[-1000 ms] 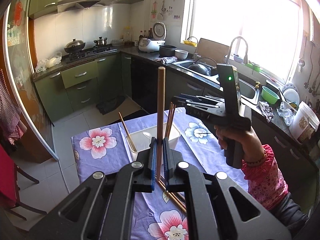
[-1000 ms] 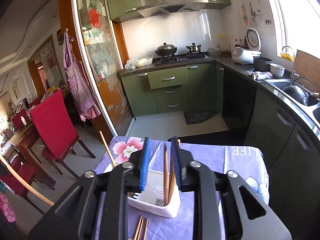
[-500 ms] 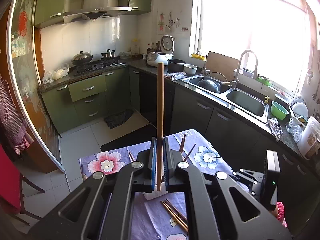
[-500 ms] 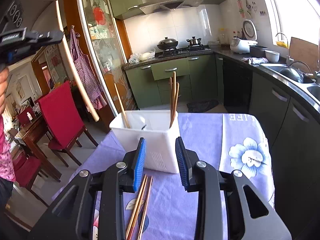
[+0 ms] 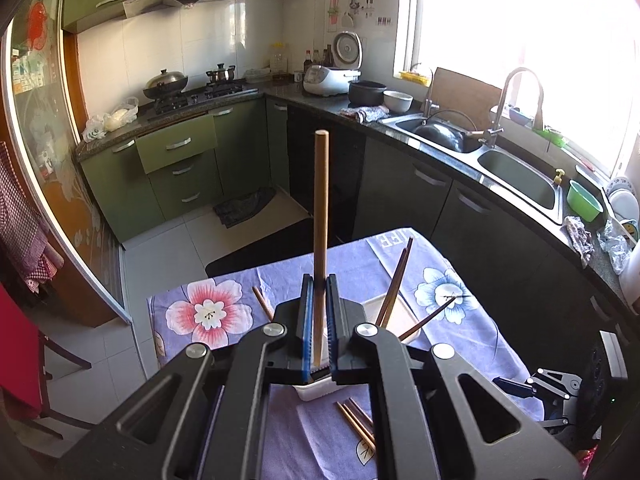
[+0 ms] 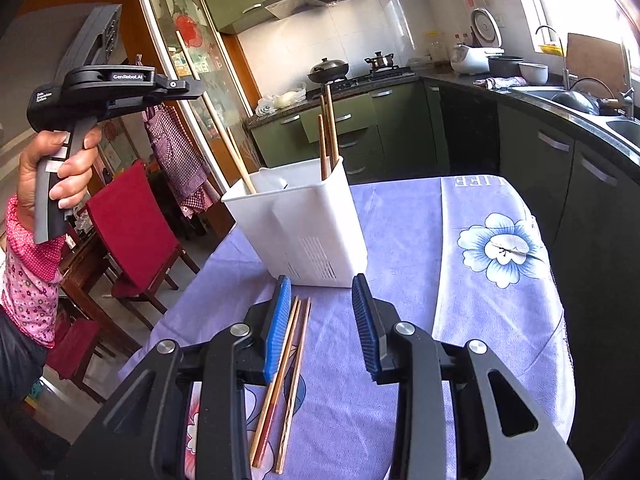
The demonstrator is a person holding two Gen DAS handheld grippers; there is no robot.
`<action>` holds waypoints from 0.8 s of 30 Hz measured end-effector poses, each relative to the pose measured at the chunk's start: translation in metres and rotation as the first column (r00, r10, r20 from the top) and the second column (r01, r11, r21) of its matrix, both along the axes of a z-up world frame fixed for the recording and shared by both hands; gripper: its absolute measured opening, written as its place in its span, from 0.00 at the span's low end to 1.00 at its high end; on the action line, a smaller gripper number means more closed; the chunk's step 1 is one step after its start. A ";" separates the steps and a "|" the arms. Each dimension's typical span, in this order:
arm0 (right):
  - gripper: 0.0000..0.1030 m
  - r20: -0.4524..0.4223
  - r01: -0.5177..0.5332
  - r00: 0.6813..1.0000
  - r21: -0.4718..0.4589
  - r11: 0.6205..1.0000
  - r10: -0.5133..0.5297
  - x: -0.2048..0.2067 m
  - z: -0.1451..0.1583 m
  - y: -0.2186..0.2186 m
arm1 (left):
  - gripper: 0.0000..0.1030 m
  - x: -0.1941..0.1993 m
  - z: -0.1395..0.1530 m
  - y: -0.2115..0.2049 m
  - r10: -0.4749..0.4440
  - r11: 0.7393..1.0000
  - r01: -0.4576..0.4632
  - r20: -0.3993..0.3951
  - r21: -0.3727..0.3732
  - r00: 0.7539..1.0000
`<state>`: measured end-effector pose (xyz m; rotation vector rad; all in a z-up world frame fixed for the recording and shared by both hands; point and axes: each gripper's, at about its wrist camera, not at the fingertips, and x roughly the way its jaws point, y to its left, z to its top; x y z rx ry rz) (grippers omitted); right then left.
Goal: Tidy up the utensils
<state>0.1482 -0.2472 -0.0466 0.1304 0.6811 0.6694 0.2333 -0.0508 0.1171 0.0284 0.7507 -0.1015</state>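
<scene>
Left wrist view: the left gripper [image 5: 320,328] is clenched on a single wooden chopstick [image 5: 321,216], which stands upright between its blue pads just above the white utensil holder [image 5: 394,312]. More chopsticks lean in the holder, and loose chopsticks [image 5: 356,420] lie on the floral tablecloth [image 5: 460,320] just in front of it.

Right wrist view: the right gripper [image 6: 322,328] has its jaws released, spread wide over the loose chopsticks [image 6: 286,376] on the tablecloth, just in front of the utensil holder [image 6: 304,224]. The left gripper [image 6: 190,90] hangs above and left of the holder, its chopstick [image 6: 212,112] slanting toward the rim.
</scene>
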 end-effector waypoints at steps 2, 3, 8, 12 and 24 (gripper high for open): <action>0.36 -0.009 -0.006 1.000 -0.023 1.000 0.006 0.001 -0.003 0.007 | 0.07 0.002 -0.012 0.001 0.006 1.000 -0.005 -0.027 0.008 1.000; 0.36 -0.012 -0.010 1.000 -0.037 0.999 0.009 0.000 -0.006 0.010 | 0.08 0.002 -0.016 0.002 0.008 1.000 -0.008 -0.033 0.012 0.999; 0.36 -0.024 -0.021 1.000 -0.125 0.992 0.018 0.002 -0.019 0.034 | 0.25 -0.010 -0.016 0.003 0.008 1.000 -0.008 -0.032 0.002 0.999; 0.36 -0.058 -0.051 0.997 -0.175 0.983 0.042 0.010 -0.035 0.053 | 0.31 -0.033 -0.008 0.003 -0.006 1.000 0.006 -0.006 -0.016 1.000; 0.36 -0.122 -0.046 0.992 -0.210 0.977 0.021 0.028 -0.060 0.065 | 0.32 -0.069 -0.174 -0.012 0.033 0.987 -0.091 -0.386 -0.134 0.922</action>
